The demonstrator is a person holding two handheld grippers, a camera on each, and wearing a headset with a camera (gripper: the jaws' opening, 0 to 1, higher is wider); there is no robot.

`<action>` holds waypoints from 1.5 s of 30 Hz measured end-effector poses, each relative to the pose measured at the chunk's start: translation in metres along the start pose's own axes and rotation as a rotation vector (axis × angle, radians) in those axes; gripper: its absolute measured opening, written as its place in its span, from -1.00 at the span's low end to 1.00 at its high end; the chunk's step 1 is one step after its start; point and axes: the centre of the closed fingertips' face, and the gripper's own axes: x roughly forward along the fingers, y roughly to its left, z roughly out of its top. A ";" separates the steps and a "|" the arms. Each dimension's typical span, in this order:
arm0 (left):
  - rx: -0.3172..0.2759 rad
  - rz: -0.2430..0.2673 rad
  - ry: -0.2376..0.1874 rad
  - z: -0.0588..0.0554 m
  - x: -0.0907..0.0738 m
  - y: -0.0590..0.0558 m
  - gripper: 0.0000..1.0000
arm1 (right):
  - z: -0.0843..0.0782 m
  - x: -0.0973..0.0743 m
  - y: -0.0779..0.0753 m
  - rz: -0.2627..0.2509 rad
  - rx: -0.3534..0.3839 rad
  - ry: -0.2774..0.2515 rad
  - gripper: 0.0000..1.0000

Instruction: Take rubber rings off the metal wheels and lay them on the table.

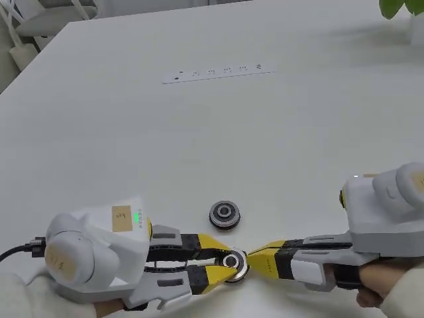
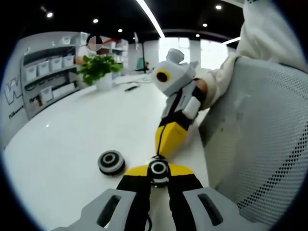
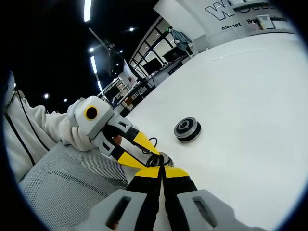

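Currently on the bench, item by item:

Metal wheel, held [image 1: 233,262] – at the near edge of the white table [image 1: 199,146], caught between the two yellow jaws of the left gripper [image 1: 225,262]. In the left gripper view the jaws pinch the wheel [image 2: 159,171] from either side, its hub facing the camera.

Right gripper [image 1: 255,257] – enters from the right, opposite the left one, tips meeting the same wheel's rim. Its jaws are pressed almost together; in the right gripper view [image 3: 162,167] only a thin dark seam parts them. Whether they nip a rubber ring cannot be told.

Metal wheel, loose [image 1: 224,215] – lies flat on the table just beyond the held one, apart from both grippers, with a dark band around its rim. It is seen also in the left gripper view [image 2: 111,162] and the right gripper view [image 3: 187,129].

Power strip [image 1: 218,73] – white, lying farther back on the table, well apart from the work.

Potted plant [image 2: 96,70] – green, at the far end of the table.

Mesh chair [image 2: 260,144] – grey, beside the person's pale sleeve [image 2: 269,33].
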 end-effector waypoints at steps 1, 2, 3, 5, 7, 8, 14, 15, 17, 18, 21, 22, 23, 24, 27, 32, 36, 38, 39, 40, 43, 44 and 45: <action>0.000 0.000 0.000 0.000 0.000 0.000 -0.73 | 0.000 0.000 0.000 0.001 0.001 -0.001 -1.00; 0.000 0.001 0.000 0.000 0.000 0.000 -0.73 | 0.000 0.000 0.000 0.003 0.000 -0.002 -1.00; 0.000 0.001 0.000 0.000 0.000 0.000 -0.73 | 0.000 0.000 0.001 0.004 0.000 -0.002 -1.00; 0.000 0.000 0.000 -0.001 -0.001 0.000 -0.73 | 0.001 0.000 0.002 0.007 0.000 -0.004 -1.00; 0.000 0.000 -0.002 -0.001 -0.001 0.001 -0.73 | 0.001 0.000 0.003 0.012 -0.004 -0.005 -1.00; 0.001 0.000 -0.002 -0.001 -0.001 0.001 -0.72 | 0.001 0.001 0.003 0.015 -0.004 -0.004 -1.00; 0.001 -0.001 -0.004 -0.002 -0.001 0.000 -0.72 | 0.000 0.001 0.006 0.029 -0.002 -0.004 -1.00; 0.001 -0.001 -0.005 -0.002 -0.001 0.000 -0.72 | 0.000 0.002 0.007 0.033 -0.004 -0.003 -1.00; -0.001 -0.002 -0.006 -0.002 -0.001 0.000 -0.72 | 0.000 0.002 0.009 0.040 -0.008 0.001 -1.00; -0.002 -0.003 -0.006 -0.002 -0.001 0.000 -0.72 | 0.000 0.003 0.009 0.042 -0.009 0.002 -1.00; -0.001 -0.003 -0.005 -0.001 -0.001 -0.001 -0.72 | 0.000 0.003 0.009 0.043 -0.011 0.001 -1.00; -0.001 -0.002 -0.006 -0.001 -0.001 -0.001 -0.72 | 0.000 0.003 0.009 0.044 -0.011 0.001 -1.00; -0.001 -0.003 -0.006 -0.001 -0.001 -0.001 -0.72 | 0.000 0.003 0.009 0.045 -0.012 0.002 -1.00; -0.001 -0.003 -0.006 -0.001 -0.001 -0.001 -0.72 | 0.000 0.003 0.010 0.047 -0.013 0.002 -1.00; 0.000 -0.003 -0.006 0.000 0.000 -0.002 -0.72 | -0.001 0.004 0.010 0.052 -0.006 0.005 -1.00; 0.003 -0.003 -0.007 0.001 0.000 -0.002 -0.72 | -0.002 0.005 0.012 0.062 0.002 0.010 -1.00; 0.004 -0.002 -0.005 0.001 0.000 -0.003 -0.72 | -0.002 0.004 0.012 0.062 0.004 0.008 -1.00; 0.006 -0.001 -0.004 0.002 0.001 -0.003 -0.72 | -0.001 0.004 0.013 0.065 0.004 0.002 -1.00; 0.006 -0.001 -0.004 0.002 0.001 -0.003 -0.72 | 0.000 0.004 0.013 0.068 0.007 -0.001 -1.00; 0.006 -0.001 -0.004 0.002 0.001 -0.003 -0.72 | 0.000 0.003 0.013 0.070 0.008 -0.003 -1.00; 0.007 -0.002 -0.004 0.001 0.001 -0.003 -0.72 | 0.001 0.004 0.014 0.077 0.013 -0.009 -1.00; 0.006 -0.001 -0.004 0.001 0.001 -0.003 -0.72 | 0.001 0.004 0.015 0.080 0.014 -0.010 -1.00; 0.006 -0.001 -0.004 0.001 0.001 -0.003 -0.72 | 0.001 0.004 0.015 0.082 0.014 -0.013 -1.00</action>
